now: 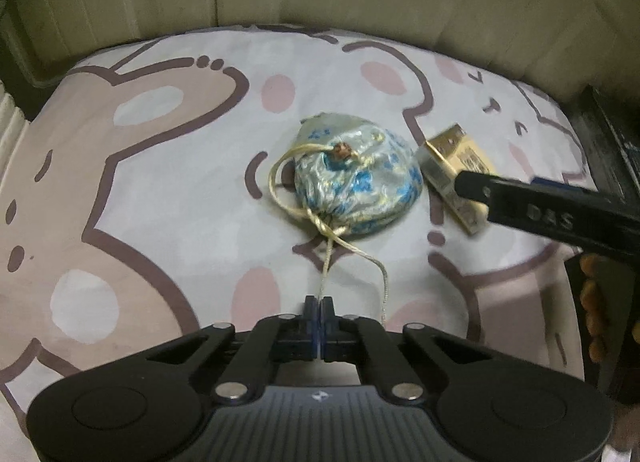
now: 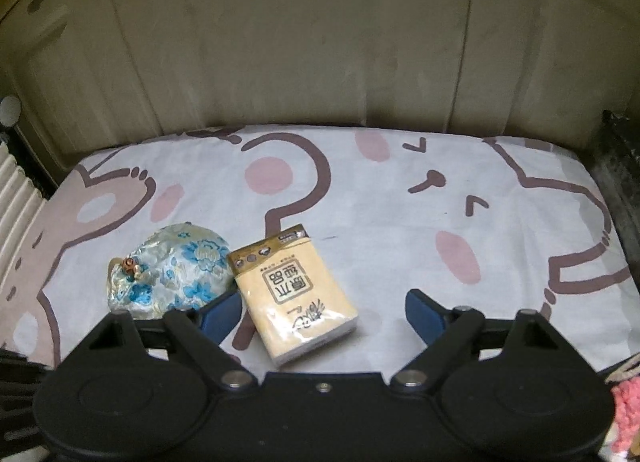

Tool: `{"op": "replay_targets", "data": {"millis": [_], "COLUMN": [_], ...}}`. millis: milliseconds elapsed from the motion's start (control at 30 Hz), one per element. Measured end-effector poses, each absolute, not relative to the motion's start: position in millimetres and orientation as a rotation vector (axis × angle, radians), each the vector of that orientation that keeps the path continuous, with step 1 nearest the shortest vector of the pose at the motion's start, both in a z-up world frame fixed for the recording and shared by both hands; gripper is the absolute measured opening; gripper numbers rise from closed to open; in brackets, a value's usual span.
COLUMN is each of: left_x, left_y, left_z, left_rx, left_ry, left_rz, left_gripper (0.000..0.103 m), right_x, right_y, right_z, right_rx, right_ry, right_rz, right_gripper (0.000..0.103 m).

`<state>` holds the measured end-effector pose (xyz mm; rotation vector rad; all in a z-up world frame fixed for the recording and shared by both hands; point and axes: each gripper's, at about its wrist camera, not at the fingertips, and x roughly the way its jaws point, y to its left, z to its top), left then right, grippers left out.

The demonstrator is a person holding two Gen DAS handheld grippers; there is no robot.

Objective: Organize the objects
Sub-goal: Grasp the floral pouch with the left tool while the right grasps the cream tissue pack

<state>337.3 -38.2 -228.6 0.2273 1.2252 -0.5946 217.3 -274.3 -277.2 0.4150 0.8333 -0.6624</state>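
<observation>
1. The brocade pouch [image 1: 356, 178] lies at the centre of the left wrist view on the cartoon-print sheet [image 1: 160, 182]; in the right wrist view it sits at lower left, touching or nearly touching the tissue pack [image 2: 294, 298] beside it.
2. It looks soft, slumped and light, its silky cloth likely slippery, so the drawstring cord [image 1: 326, 258] is the sounder place to hold than the rounded body (a pinch on the fabric would probably slide off).
3. The left gripper [image 1: 320, 304] is closed tight on that cord, which runs taut from the knot at the pouch's mouth down to the fingertips at bottom centre.
4. The right gripper [image 2: 324, 312] stands wide open and holds nothing, its jaws either side of the tissue pack's near end; the pack looks squashy and light, best taken across its narrow width.
5. Hard to make out: the loose second strand blurs out near the left fingers, so its end is uncertain. The pouch's contents are hidden. Orange and pink things at the right edges are cut off and unidentifiable.
</observation>
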Motion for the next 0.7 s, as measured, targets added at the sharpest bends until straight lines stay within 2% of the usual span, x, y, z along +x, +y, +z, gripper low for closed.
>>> {"op": "replay_targets", "data": {"millis": [167, 300, 700], "left_x": [327, 316, 277], "left_y": [-34, -30, -15], "left_z": [-226, -224, -216], "left_rx": [0.325, 0.407, 0.577], "left_ry": [1.238, 1.254, 1.299], "left_rz": [-0.707, -0.781, -0.938], "left_gripper": [0.0, 0.0, 0.001], "right_x": [224, 229, 217], "right_y": [-271, -269, -246], "right_z": [-285, -288, -282], "right_rx": [0.397, 0.399, 0.334], "right_ry": [0.851, 0.862, 0.993], "right_rz": [-0.648, -0.629, -0.519], "right_gripper": [0.076, 0.064, 0.06]}}
